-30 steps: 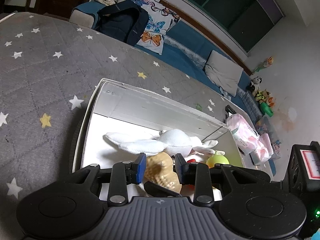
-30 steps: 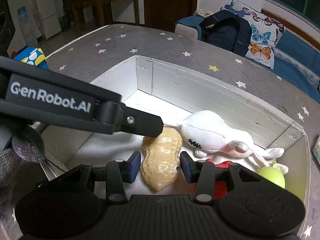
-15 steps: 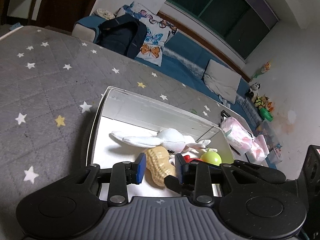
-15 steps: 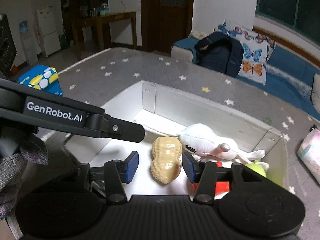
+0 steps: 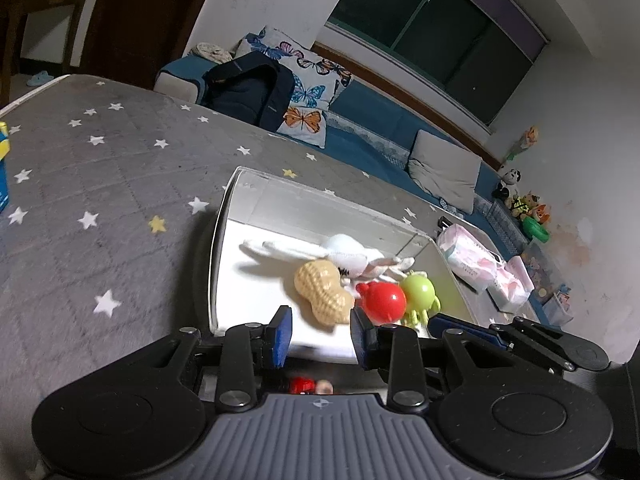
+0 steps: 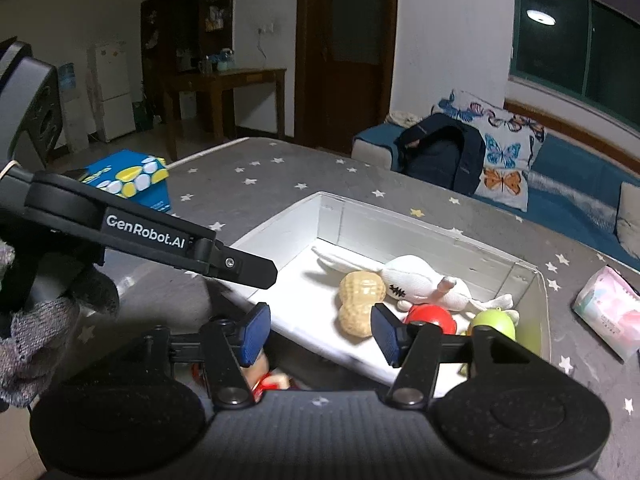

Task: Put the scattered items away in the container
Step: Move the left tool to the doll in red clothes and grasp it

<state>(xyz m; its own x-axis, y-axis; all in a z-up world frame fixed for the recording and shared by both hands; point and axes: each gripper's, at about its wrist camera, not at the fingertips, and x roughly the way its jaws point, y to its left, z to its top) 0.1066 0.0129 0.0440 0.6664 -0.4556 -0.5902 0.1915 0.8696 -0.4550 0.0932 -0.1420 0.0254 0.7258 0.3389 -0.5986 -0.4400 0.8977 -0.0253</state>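
A white open box [image 5: 224,240] [image 6: 280,236] sits on a grey star-patterned mattress. Inside lie a tan peanut toy [image 5: 324,296] [image 6: 358,300], a white plush rabbit [image 5: 344,250] [image 6: 420,280], a red round toy [image 5: 382,300] [image 6: 430,316] and a green round toy [image 5: 418,292] [image 6: 494,320]. My left gripper [image 5: 321,336] is open and empty, above the box's near edge. My right gripper [image 6: 320,334] is open and empty, also above the near edge. A small red figure toy [image 5: 306,385] [image 6: 268,376] lies outside the box, under the grippers.
A blue and yellow box [image 6: 128,180] stands at the mattress's left edge. A pink tissue pack [image 5: 472,256] [image 6: 608,308] lies to the right of the box. A blue sofa with a dark backpack [image 5: 248,88] and butterfly pillows runs along the far side.
Both grippers have pulled back and up from the box. The right gripper, which straddled the peanut toy, is now clear of it and more widely open. The peanut toy stays in the box.
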